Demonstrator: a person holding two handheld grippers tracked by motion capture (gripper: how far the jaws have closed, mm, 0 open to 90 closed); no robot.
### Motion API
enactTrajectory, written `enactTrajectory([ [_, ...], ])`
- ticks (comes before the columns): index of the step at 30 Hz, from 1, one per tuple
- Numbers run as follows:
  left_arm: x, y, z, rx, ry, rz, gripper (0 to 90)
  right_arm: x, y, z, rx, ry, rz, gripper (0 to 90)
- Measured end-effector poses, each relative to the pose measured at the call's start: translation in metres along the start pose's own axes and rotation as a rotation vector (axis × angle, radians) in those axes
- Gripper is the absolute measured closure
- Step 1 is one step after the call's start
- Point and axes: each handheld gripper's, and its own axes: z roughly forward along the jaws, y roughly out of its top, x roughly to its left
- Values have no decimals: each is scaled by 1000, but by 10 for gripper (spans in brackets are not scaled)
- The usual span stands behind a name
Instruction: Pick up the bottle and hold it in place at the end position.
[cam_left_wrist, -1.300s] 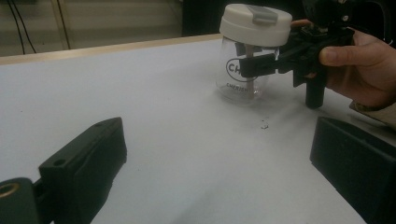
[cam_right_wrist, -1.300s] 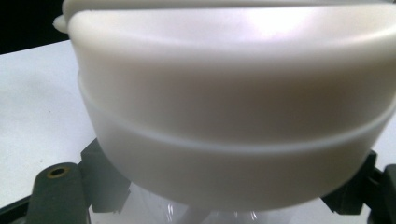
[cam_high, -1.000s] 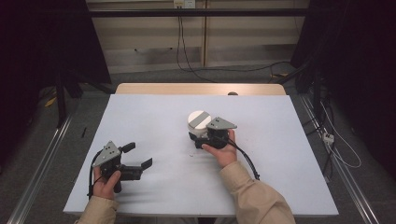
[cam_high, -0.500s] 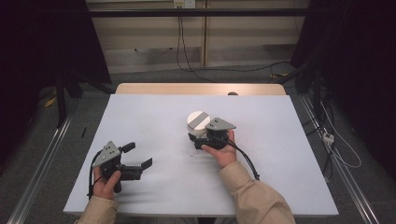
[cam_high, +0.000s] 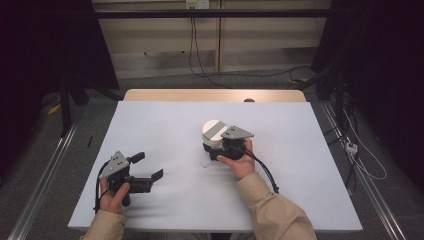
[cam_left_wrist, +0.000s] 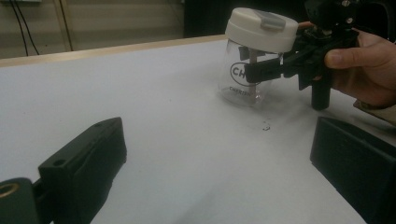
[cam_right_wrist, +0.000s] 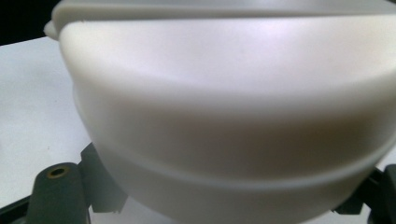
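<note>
Clear jar (cam_high: 213, 136) with white lid (cam_left_wrist: 261, 29) stands upright on the white desk (cam_high: 300, 165), slightly toward 1 o'clock from the desk centre. Right tongs (cam_high: 214, 149) clamped on the jar body just under the lid, reaching in from the 5 o'clock side; the lid looms close in the right gripper view. Left tongs (cam_high: 149, 167) at 8 o'clock, jaws apart, holding nothing, well apart from the jar.

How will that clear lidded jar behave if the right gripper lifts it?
The jar looks like clear rigid plastic with nothing visible inside, so probably light and stiff. Its smooth wall may slip in the jaws. The wide white lid overhangs the body, so it could tip if nudged high.
</note>
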Motion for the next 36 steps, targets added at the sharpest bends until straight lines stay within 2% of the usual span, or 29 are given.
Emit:
enactTrajectory([
  [4,-1,1,3,-11,-3,-1,31,0,0,1,-2,-2,-2,188],
  [9,-5,6,9,-42,-43,-7,38,0,0,1,-1,-2,-3,188],
  [14,-9,12,20,-2,-40,-34,38,1,0,-1,3,-3,-5,188],
  [18,-14,18,29,29,-66,-31,53,1,0,-1,3,-1,-8,188],
  [24,-22,25,44,60,-86,-17,121,1,0,-2,6,-1,-10,188],
  [29,-26,33,57,63,-112,-19,186,0,0,-3,10,1,-14,188],
  [36,-25,44,72,57,-120,-21,353,0,-1,-5,2,1,-13,188],
])
